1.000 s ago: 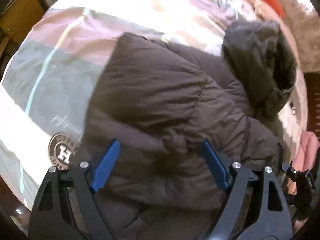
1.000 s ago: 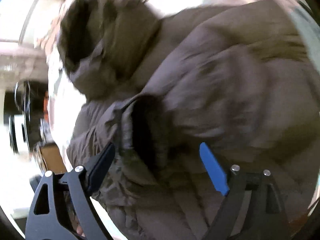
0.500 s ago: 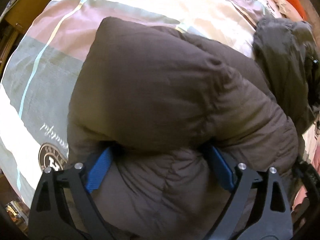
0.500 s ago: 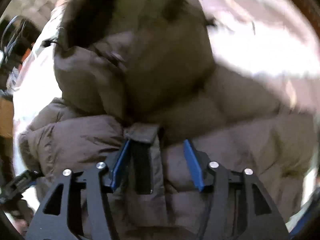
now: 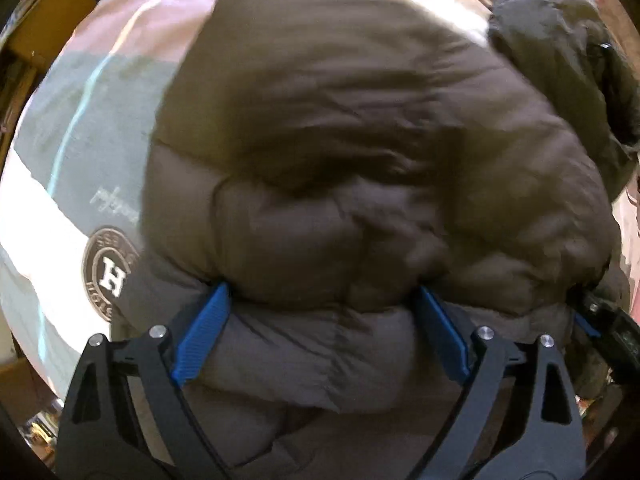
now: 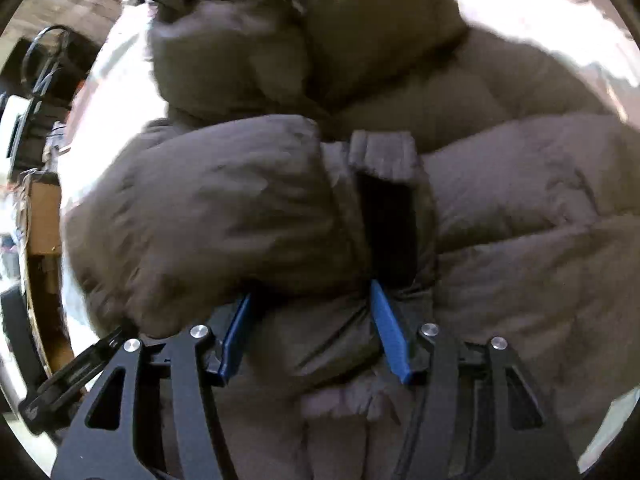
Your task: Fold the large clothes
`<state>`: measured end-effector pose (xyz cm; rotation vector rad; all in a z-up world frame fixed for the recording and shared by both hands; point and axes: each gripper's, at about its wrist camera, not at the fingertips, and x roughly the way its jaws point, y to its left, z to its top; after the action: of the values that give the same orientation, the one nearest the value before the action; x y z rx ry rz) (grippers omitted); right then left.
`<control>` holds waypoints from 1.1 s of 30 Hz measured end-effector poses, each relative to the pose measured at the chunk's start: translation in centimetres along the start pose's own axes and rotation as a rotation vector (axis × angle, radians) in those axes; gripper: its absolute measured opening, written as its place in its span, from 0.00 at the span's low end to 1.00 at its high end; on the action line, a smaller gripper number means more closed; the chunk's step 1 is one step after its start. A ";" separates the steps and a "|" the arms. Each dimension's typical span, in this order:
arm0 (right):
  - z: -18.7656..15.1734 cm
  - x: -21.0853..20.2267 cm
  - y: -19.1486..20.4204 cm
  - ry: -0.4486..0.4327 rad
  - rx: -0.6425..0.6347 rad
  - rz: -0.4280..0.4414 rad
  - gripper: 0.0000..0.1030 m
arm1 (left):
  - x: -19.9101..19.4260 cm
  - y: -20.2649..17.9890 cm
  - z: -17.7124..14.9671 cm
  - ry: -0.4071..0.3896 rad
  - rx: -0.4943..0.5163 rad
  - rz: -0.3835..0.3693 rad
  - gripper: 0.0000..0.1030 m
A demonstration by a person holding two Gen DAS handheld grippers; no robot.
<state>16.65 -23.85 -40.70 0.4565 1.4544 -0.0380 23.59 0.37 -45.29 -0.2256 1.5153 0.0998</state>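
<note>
- Where the left wrist view looks down, we see a brown puffer jacket (image 5: 360, 168) bunched in a thick mound on a bed whose cover (image 5: 80, 120) has pink, grey and white bands.
- A round emblem with an "H" (image 5: 110, 272) is printed on the cover just beside the jacket's left edge; the jacket overlaps its right rim.
- The jacket's hood (image 5: 560, 60) lies at the upper right of that view, darker than the body and turned away from the mound.
- Our left tongs (image 5: 324, 340) stand wide apart, the blue pads (image 5: 202, 336) pushed into the padding on either side of a fat quilted roll; the cloth fills the whole gap and bulges over the fingertips.
- We cannot tell whether the left tongs pinch that roll or only press against it.
- In the right wrist view, our right tongs (image 6: 310, 332) stand narrower, with a gathered bunch of jacket fabric (image 6: 320, 344) squeezed between their blue pads (image 6: 390, 336).
- A ribbed sleeve cuff (image 6: 382, 152) sits just above the right pad, with a dark opening below it.
- The puffy sleeve (image 6: 224, 216) swells over the left finger of the right tongs.
- The right tongs' black frame shows at the lower right edge of the left wrist view, touching the jacket.
</note>
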 end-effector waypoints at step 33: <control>-0.8 -7.1 -15.8 -0.224 0.303 -0.242 0.72 | -3.0 -9.1 -4.2 -0.056 0.121 -0.043 0.91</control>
<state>10.24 -39.77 -38.29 0.5015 1.2788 -0.4940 21.21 -9.14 -41.73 -0.1572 1.4542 -0.0203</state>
